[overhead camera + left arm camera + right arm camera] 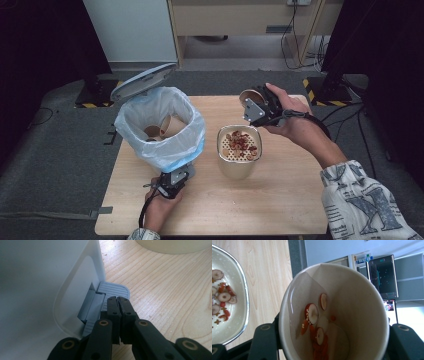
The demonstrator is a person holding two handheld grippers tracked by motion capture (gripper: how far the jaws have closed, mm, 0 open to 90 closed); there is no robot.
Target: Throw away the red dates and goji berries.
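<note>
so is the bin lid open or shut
Open. The lid stands tilted up behind the bagged bin, cups visible inside, while the shut left gripper presses on the grey pedal.

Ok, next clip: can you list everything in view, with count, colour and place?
Bin: one, white with a pale blue liner, table left, lid up.
Pedal: one, grey, at the bin's base.
Cups in bin: at least two, tan.
Bowl: one, cream, table centre, holding red and pale slices.
Cup: one, tan paper, tipped, slices inside.
Table: one, light wood.
Left gripper: black, fingers shut, at the pedal.
Right gripper: black, shut on the cup, behind the bowl.
</note>
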